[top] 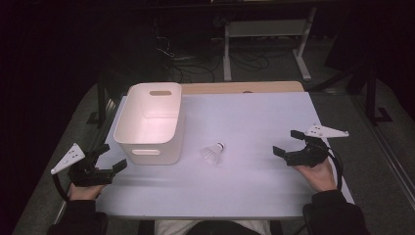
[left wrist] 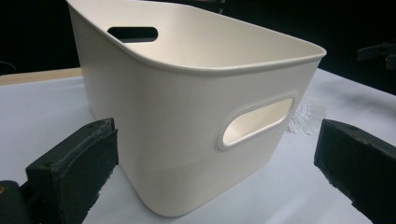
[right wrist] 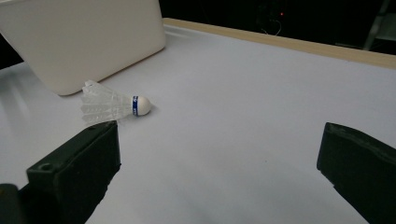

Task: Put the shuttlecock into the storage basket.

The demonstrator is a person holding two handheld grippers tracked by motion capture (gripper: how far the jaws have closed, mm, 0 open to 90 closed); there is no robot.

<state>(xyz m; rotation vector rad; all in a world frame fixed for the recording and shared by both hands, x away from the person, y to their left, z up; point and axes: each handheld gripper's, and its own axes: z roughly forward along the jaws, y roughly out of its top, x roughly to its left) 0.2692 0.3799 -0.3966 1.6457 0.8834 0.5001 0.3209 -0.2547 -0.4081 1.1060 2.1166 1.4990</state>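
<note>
The shuttlecock (top: 214, 153) lies on its side on the tabletop (top: 254, 122), just beside the white bin (top: 151, 122). Both the left gripper (top: 108, 157) and right gripper (top: 285, 142) rest wide apart, empty, probably ready to reach.

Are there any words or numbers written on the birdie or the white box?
None can be read.
Shuttlecock: a blue band near its cork tip carries tiny white marks, too small and blurred to read.
White plastic bin: plain, no label or print on the sides shown.
White table top: nothing written on it.
</note>
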